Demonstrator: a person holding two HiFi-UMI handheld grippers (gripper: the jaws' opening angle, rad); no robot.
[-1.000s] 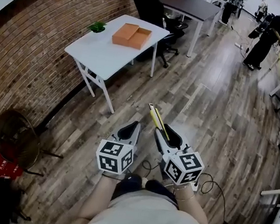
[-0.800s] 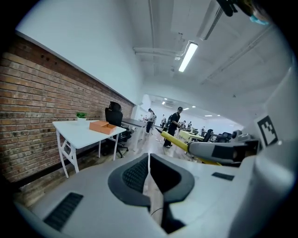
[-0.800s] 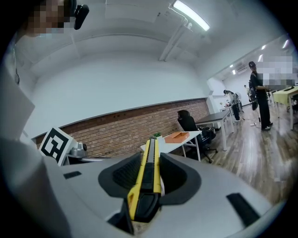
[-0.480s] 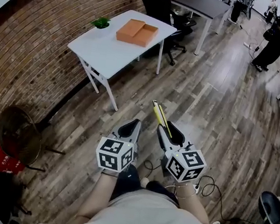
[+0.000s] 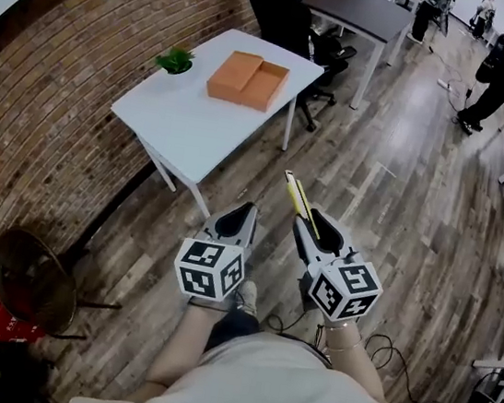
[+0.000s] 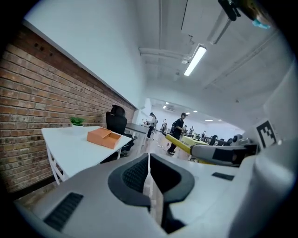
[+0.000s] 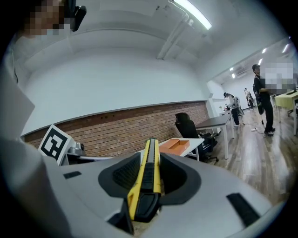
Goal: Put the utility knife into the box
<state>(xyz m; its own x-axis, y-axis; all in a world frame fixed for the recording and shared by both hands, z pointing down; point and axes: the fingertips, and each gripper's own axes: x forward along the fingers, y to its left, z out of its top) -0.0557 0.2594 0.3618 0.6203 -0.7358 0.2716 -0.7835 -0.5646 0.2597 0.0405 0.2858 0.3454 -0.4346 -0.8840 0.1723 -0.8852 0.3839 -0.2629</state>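
- Head view: the left tongs (image 5: 243,211) and right tongs (image 5: 305,220) are held side by side over the wooden floor (image 5: 390,215), each with a marker cube at its back end.
- The right tongs are clenched on a yellow utility knife (image 5: 296,196), which sticks out past their tips, pointing away from the person.
- The left tongs are clenched with nothing in them.
- The orange box (image 5: 249,79) lies open on the white counter (image 5: 194,118), well apart from both tongs; its 2 halves lie side by side.
- A small green plant (image 5: 176,60) stands near the box, on the side of the brick wall (image 5: 49,121). A black office chair (image 5: 284,9) stands behind the counter.
- Left gripper view: the left tongs (image 6: 149,160) have their jaws pressed together, empty.
- Beyond them are the counter (image 6: 70,148), the box (image 6: 104,137) and the plant (image 6: 77,122). At the right, the utility knife (image 6: 179,142) juts from the right tongs (image 6: 219,153).
- Right gripper view: the utility knife (image 7: 148,174) lies lengthwise between the jaws of the right tongs (image 7: 150,157), gripped from both sides, its black end nearest the camera.
- Past its tip are the box (image 7: 176,145) and the office chair (image 7: 186,125).
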